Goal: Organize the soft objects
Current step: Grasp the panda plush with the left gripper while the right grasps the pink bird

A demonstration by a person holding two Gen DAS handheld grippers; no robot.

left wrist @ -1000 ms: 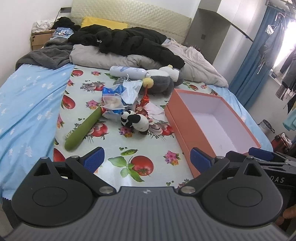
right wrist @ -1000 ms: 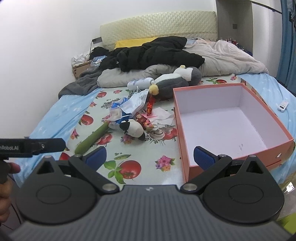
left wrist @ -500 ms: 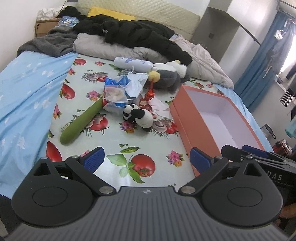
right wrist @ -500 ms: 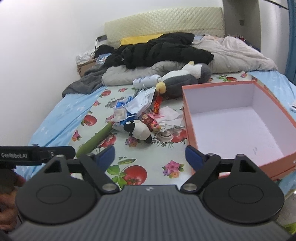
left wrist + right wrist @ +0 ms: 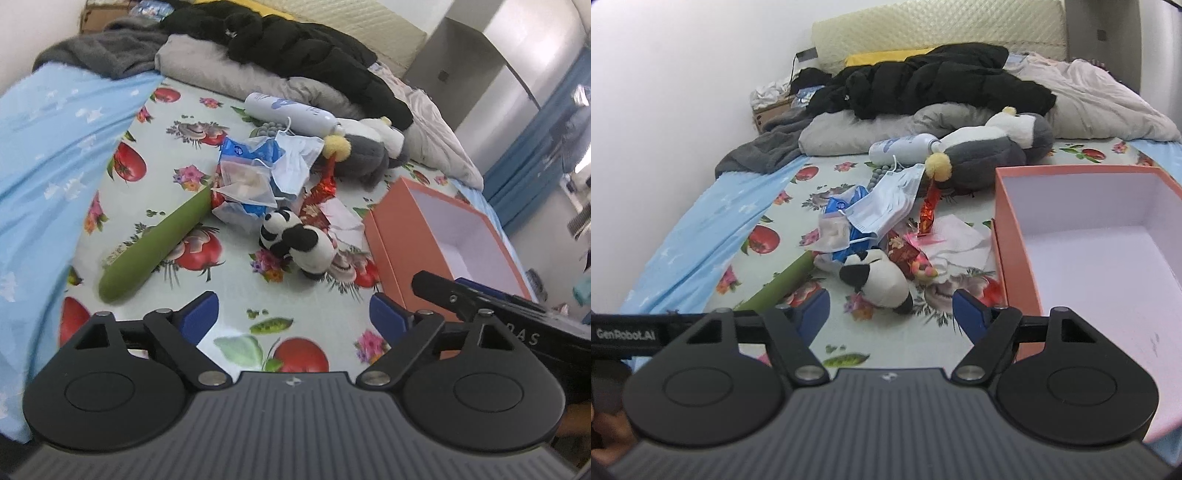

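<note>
Nearer now: black-and-white panda plush

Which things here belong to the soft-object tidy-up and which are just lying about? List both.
Job: panda plush, grey penguin plush, orange box.
Lying about: green tube, white bottle, face mask, black jacket.

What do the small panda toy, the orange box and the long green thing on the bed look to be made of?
Panda toy: plush fabric, matte and fuzzy, with soft rounded edges.
Orange box: most likely cardboard; thin stiff walls, matte orange outside, plain white inside.
Long green thing: smooth, even, matte green skin with no fuzz showing; could be fabric, foam or plastic, the pictures leave it open.
</note>
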